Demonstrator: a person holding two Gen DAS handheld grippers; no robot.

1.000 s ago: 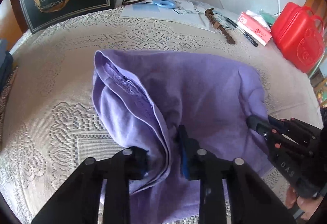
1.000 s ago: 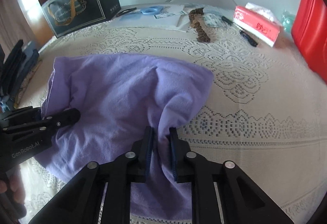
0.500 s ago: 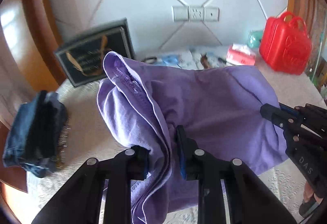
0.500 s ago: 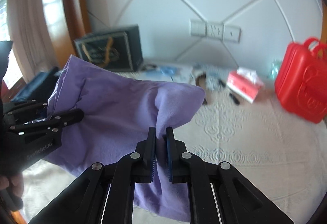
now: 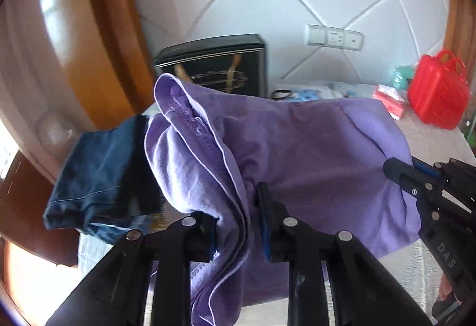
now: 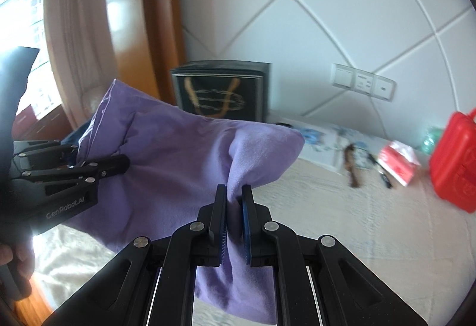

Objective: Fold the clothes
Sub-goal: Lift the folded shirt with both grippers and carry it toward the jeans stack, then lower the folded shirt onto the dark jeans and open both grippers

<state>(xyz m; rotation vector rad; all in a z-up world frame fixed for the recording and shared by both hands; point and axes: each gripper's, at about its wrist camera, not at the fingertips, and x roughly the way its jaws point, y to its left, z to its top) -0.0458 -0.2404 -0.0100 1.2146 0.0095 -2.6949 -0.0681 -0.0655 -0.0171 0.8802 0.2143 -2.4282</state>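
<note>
A folded purple garment (image 5: 312,153) hangs in the air between both grippers, clear of the lace-covered table (image 6: 372,221). My left gripper (image 5: 238,207) is shut on a thick bunch of its folded edge, collar seam up. My right gripper (image 6: 233,198) is shut on the opposite corner of the purple garment (image 6: 184,153), cloth pinched between the blue pads. Each gripper shows in the other's view: the right gripper (image 5: 398,169) at the cloth's right edge, the left gripper (image 6: 119,163) at its left side.
A folded dark blue garment (image 5: 98,174) lies at the table's left end. At the back stand a black gift bag (image 6: 221,90), scissors and papers (image 5: 309,93), a tissue pack (image 6: 398,162) and a red plastic case (image 5: 437,90). A wooden frame and curtain rise on the left.
Both grippers have lifted the purple garment off the table and carried it up. The views have tilted up toward the wall, and the dark blue garment has come into sight.
</note>
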